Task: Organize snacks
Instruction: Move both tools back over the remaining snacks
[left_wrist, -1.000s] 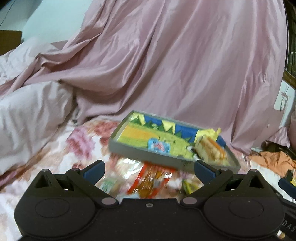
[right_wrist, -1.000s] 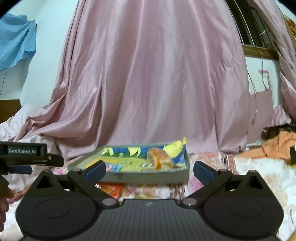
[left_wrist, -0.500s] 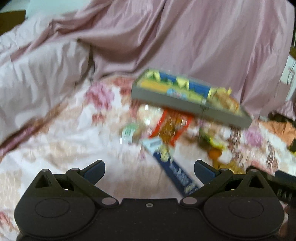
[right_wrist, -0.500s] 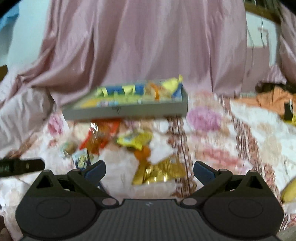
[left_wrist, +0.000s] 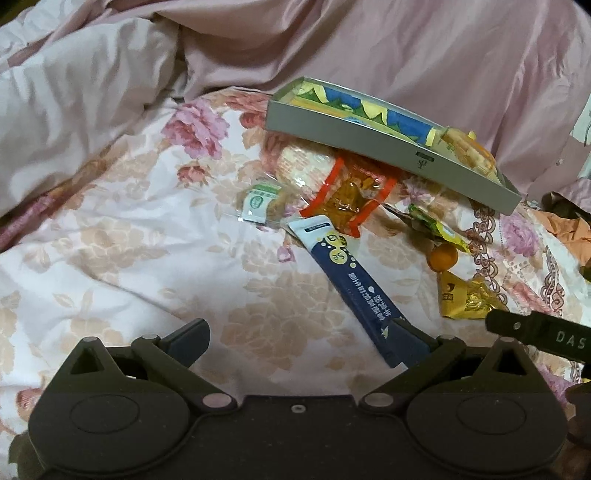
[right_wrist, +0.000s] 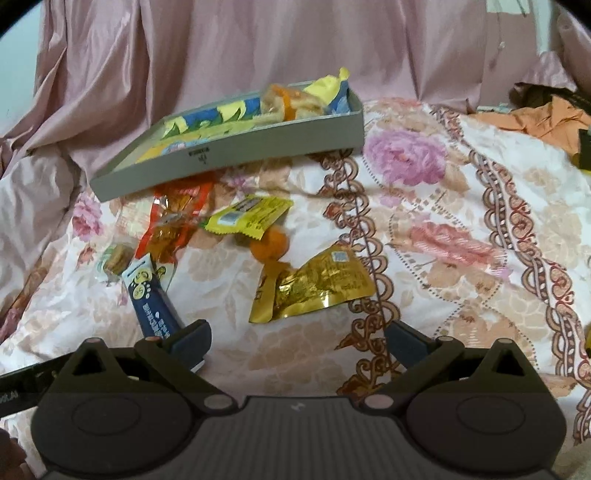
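A grey box (left_wrist: 369, 142) (right_wrist: 236, 155) lies tilted on the floral bedsheet with a yellow-blue packet and a wrapped pastry inside. In front of it are scattered snacks: a red-edged clear packet (left_wrist: 351, 195) (right_wrist: 173, 221), a long navy sachet (left_wrist: 354, 284) (right_wrist: 149, 299), a small green-labelled biscuit pack (left_wrist: 260, 203) (right_wrist: 114, 260), a yellow packet (left_wrist: 439, 229) (right_wrist: 247, 219), a small orange fruit (left_wrist: 442, 256) (right_wrist: 273, 243) and a gold foil pack (left_wrist: 465, 299) (right_wrist: 314, 286). My left gripper (left_wrist: 299, 339) is open near the sachet's near end. My right gripper (right_wrist: 297, 339) is open below the gold pack.
A pink satin curtain (right_wrist: 258, 48) hangs behind the box. A pale quilt (left_wrist: 66, 92) is bunched at the left. Orange cloth (right_wrist: 532, 118) lies at the far right. The floral bedsheet (right_wrist: 461, 229) stretches to the right.
Both grippers have tipped down and dropped toward the bed, so the scattered snacks now fill the views. Both stay open; nothing was picked up.
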